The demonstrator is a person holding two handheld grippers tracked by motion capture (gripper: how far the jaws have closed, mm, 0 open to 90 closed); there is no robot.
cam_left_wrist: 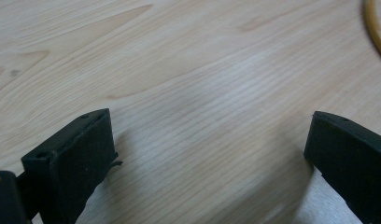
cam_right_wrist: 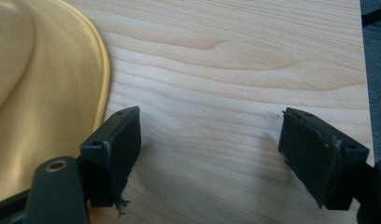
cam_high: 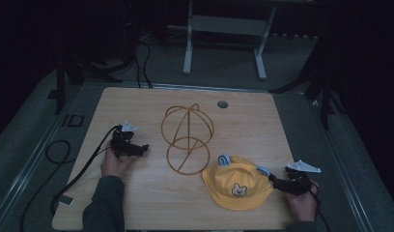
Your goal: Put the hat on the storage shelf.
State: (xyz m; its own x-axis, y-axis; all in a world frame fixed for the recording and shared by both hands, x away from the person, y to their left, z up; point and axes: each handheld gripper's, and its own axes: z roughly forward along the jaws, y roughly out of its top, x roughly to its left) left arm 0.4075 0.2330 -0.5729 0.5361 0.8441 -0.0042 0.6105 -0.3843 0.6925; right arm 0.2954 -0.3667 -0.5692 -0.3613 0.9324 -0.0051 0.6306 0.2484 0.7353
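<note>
A yellow child's hat (cam_high: 237,182) with a bear face and small blue ears lies on the wooden table (cam_high: 137,203), front right. A wire hat stand (cam_high: 187,137) of orange hoops rises at the table's middle. My right gripper (cam_high: 277,181) rests low just right of the hat, jaws wide open over bare wood; in the right gripper view the hat's brim (cam_right_wrist: 48,93) lies beside the left jaw, and my right gripper (cam_right_wrist: 209,140) holds nothing. My left gripper (cam_high: 139,149) sits left of the stand, open; in the left gripper view my left gripper (cam_left_wrist: 212,144) spans bare wood, with a bit of the stand's hoop (cam_left_wrist: 377,32) at the top right.
A round cable hole (cam_high: 222,104) sits near the table's far edge. Black cables (cam_high: 60,150) trail off the table's left side onto the floor. A white frame's legs (cam_high: 224,43) stand beyond the table.
</note>
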